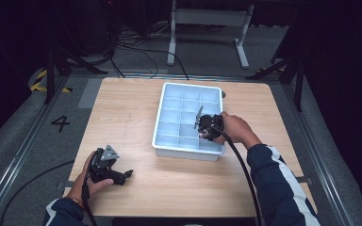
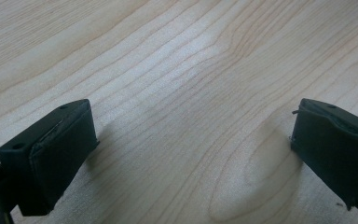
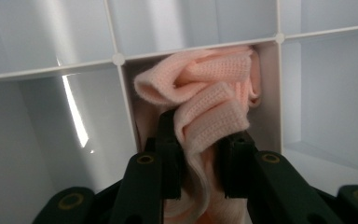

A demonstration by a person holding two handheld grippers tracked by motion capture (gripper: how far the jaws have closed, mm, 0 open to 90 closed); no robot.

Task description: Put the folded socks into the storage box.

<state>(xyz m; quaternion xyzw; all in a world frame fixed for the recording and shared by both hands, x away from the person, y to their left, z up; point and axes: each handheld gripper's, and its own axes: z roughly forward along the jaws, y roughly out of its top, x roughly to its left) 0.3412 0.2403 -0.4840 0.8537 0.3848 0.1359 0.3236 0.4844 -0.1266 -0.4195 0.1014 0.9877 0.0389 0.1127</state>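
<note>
Right gripper (image 3: 200, 154) clenched on pink cloth (image 3: 209, 93) inside a tray (image 1: 162, 101) compartment near the worktop's far edge — early release leaves folds snagged on dividers; left gripper (image 2: 191, 154) released.

The folded knit cloth (image 3: 214, 98) is pale peach-pink with a fine ribbed weave. It sits in a white plastic divided tray (image 1: 167, 123) with a faint blue cast. The wooden table (image 1: 122, 108) is light maple with darker swirling grain. Both hand-held grippers, left (image 1: 129, 173) and right (image 1: 200, 123), are matte black; the person's sleeve (image 1: 283, 188) is navy with white stripes.
</note>
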